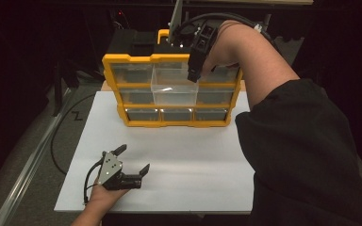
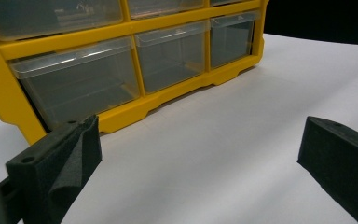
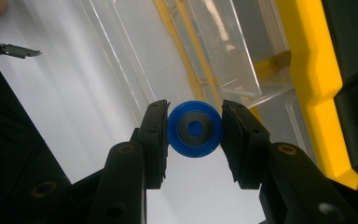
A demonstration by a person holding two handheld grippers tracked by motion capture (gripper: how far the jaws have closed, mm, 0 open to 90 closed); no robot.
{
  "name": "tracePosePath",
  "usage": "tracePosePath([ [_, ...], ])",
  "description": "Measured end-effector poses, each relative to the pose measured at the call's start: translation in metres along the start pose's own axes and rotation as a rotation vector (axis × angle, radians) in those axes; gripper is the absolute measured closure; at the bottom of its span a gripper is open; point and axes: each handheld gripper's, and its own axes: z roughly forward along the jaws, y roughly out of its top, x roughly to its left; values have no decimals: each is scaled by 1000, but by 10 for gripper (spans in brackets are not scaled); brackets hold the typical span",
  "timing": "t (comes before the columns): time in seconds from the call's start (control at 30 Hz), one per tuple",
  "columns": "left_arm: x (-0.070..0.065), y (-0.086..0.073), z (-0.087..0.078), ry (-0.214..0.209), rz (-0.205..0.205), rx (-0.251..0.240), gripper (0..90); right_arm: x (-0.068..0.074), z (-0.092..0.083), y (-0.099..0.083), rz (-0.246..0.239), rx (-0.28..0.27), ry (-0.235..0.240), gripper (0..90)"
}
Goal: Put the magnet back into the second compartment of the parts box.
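the right gripper (image 3: 195, 135) is clamping a blue disc (image 3: 195, 129) over the pulled-out drawer (image 1: 174, 87) near the board's far edge; dropping it remains. the left gripper (image 1: 131, 161) is resting, jaws apart.

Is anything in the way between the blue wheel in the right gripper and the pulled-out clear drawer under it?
Nothing visible. The right gripper holds the blue wheel above the open drawer of the yellow cabinet, with only open space below. The left gripper sits apart on the table.
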Motion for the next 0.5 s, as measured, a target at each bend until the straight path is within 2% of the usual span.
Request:
tracePosePath([
  [0.5, -1, 0, 0, -11, 10, 0, 2, -2, 10, 16, -14, 4, -3, 648],
])
